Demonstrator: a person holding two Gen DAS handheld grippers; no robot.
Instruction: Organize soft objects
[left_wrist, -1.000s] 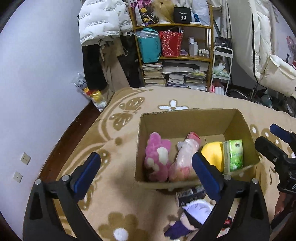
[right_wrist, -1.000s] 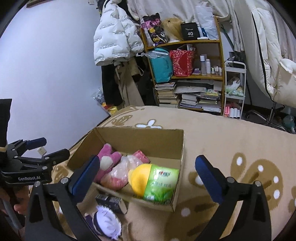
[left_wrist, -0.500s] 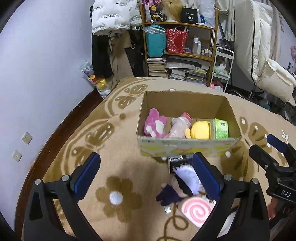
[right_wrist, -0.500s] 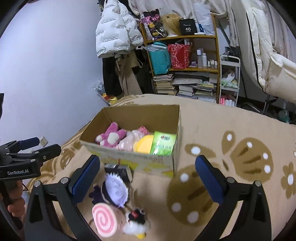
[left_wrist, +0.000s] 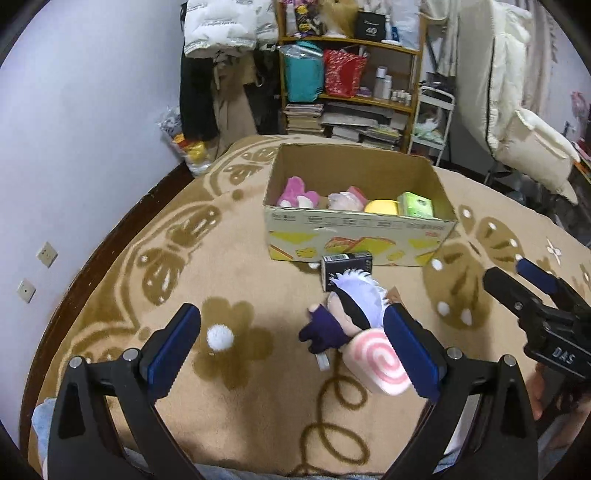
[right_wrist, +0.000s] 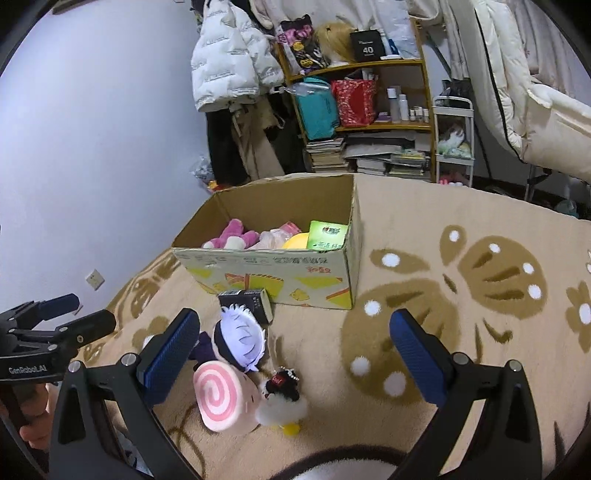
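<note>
Behind the left fingers (left_wrist: 413, 354), the swirl plush (left_wrist: 380, 363) is half hidden.

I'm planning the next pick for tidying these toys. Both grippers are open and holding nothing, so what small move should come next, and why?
Probably lower the left gripper onto the pink swirl plush by its right finger. It lies on the blanket outside the cardboard box, nearest the fingers, beside the white-haired doll. The box already holds other soft toys with room left.
</note>
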